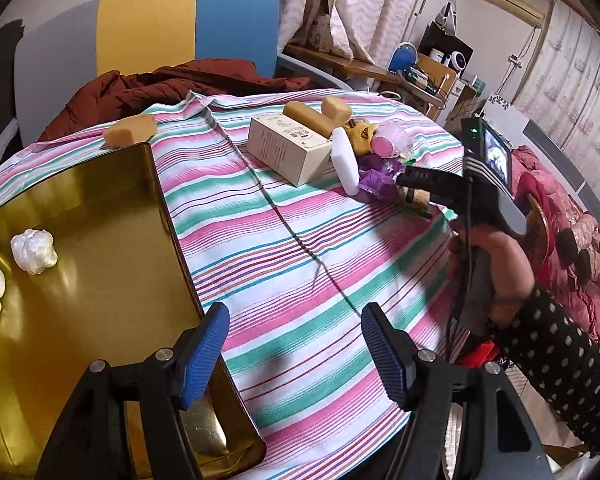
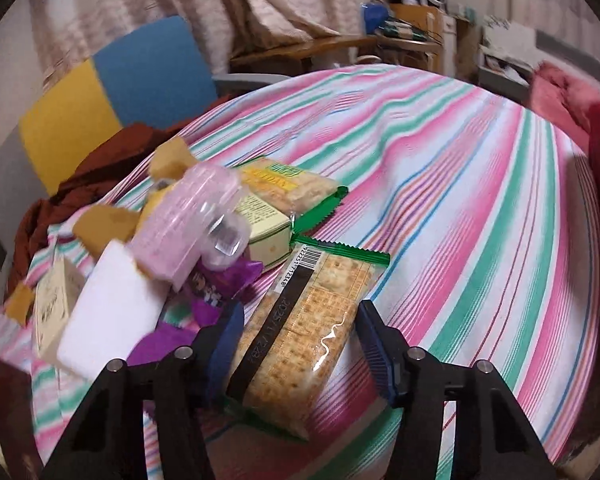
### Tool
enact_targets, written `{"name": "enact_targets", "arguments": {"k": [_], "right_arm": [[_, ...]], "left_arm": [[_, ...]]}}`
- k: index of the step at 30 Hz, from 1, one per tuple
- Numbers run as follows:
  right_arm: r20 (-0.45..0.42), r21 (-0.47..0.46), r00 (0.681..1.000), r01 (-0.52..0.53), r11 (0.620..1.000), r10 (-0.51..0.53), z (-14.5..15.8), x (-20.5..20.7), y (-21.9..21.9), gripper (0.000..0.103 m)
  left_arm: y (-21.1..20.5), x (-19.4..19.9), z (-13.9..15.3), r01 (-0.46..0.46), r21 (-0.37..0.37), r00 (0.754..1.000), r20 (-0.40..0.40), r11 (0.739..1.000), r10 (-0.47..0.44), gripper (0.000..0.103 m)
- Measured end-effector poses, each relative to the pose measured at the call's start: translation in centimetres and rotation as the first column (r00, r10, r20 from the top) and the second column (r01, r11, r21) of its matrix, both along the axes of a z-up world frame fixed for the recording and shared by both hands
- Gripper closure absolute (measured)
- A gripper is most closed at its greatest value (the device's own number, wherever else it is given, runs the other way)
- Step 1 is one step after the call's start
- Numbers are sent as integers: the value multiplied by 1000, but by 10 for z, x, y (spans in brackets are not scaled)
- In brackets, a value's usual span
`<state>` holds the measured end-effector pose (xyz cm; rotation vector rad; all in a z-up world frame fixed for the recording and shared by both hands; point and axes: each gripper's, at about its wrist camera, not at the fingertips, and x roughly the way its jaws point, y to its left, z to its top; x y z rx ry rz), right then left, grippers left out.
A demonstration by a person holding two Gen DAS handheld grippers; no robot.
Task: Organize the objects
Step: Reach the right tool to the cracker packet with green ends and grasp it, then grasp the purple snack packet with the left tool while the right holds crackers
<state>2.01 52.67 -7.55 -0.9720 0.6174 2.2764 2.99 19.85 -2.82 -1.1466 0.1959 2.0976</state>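
A gold tray point(image 1: 100, 208) lies at the left of the striped table and holds two white lumps point(image 1: 34, 250). My left gripper point(image 1: 294, 354) is open and empty, its left finger over the tray's right edge. My right gripper point(image 2: 298, 344) is open, its fingers on either side of a cracker packet point(image 2: 300, 340) that lies on the cloth; it also shows in the left wrist view point(image 1: 418, 196). Beside the packet lie a pink plastic jar point(image 2: 188, 224), a white block point(image 2: 112, 312), purple wrappers point(image 2: 216, 288) and a second cracker packet point(image 2: 284, 188).
A cream carton point(image 1: 288, 148), tan sponge blocks point(image 1: 130, 130) and a yellow toy point(image 1: 360, 132) lie at the table's back. A blue and yellow chair point(image 1: 160, 28) with a brown garment point(image 1: 140, 88) stands behind. A red blanket point(image 1: 572, 220) lies to the right.
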Motion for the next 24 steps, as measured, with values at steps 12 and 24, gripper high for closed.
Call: {"name": "enact_targets", "arguments": {"k": [12,24], "right_arm": [[-7,65,995,-95,993,95,-1,33,-10,54],[-57,91,996,-56,994,61,-9,29,22,54]], "left_arm": [[40,-9,5,64,-19,998,-28,998,-64,33],[138,-34,2,208,-39,974,-85,977,-211,33]]}}
